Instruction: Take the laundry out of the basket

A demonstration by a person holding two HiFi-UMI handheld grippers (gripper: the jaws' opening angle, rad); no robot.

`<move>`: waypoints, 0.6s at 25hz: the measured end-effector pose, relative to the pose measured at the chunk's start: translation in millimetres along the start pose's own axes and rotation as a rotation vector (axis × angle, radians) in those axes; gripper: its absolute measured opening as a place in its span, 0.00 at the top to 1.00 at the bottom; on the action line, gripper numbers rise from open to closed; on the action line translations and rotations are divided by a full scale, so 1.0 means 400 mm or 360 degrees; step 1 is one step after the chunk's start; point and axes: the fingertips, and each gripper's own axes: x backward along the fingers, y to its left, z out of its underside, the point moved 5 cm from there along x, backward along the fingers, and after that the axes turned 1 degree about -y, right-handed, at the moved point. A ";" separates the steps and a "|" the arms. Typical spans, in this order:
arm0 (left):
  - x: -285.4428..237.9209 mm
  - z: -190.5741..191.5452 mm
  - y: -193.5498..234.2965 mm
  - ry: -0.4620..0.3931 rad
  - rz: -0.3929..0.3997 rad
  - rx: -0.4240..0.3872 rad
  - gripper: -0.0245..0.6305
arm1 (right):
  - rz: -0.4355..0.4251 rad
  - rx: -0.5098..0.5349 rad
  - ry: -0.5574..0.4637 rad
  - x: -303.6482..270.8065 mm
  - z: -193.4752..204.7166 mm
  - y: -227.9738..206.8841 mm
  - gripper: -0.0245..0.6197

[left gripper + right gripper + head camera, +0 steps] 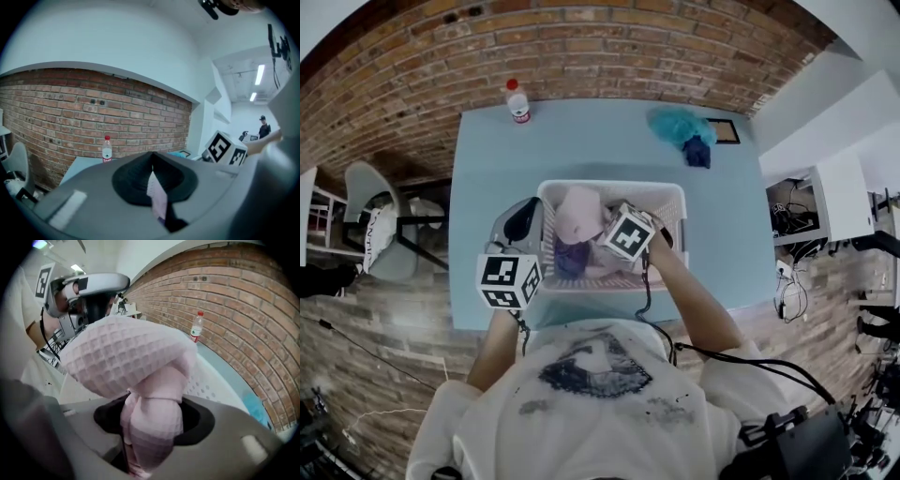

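Brick wall behind blue counter [487, 187]. Basket [609, 185] at near edge, centre. Your right gripper [149, 437] clamped on pink cloth [131, 357], bunched above basket; teal pile [680, 127] lies toward far right corner. Left gripper [152, 187] jaws together, off basket's left side.

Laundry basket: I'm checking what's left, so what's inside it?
A pink waffle cloth, clamped in the right gripper, sits above a purple garment. Anything beneath them is covered.
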 end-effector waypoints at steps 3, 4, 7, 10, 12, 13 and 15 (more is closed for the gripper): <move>0.011 -0.005 -0.009 -0.0010 0.0020 -0.0015 0.97 | 0.0055 -0.0105 -0.0094 0.043 -0.003 -0.009 0.58; 0.016 -0.008 -0.013 -0.0014 0.0028 -0.0022 0.97 | 0.0073 -0.0129 -0.0130 0.057 -0.006 -0.012 0.58; 0.030 -0.013 -0.024 -0.0032 0.0053 -0.0043 0.97 | 0.0126 -0.0204 -0.0236 0.102 -0.017 -0.016 0.58; 0.041 -0.018 -0.033 -0.0049 0.0071 -0.0067 0.97 | 0.0177 -0.0265 -0.0336 0.147 -0.031 -0.016 0.58; 0.047 -0.022 -0.038 -0.0057 0.0082 -0.0082 0.97 | 0.0224 -0.0298 -0.0395 0.175 -0.039 -0.015 0.59; 0.050 -0.024 -0.041 -0.0062 0.0086 -0.0087 0.97 | 0.0245 -0.0316 -0.0424 0.188 -0.043 -0.013 0.59; 0.056 -0.029 -0.045 -0.0076 0.0095 -0.0092 0.97 | 0.0279 -0.0356 -0.0494 0.215 -0.051 -0.010 0.59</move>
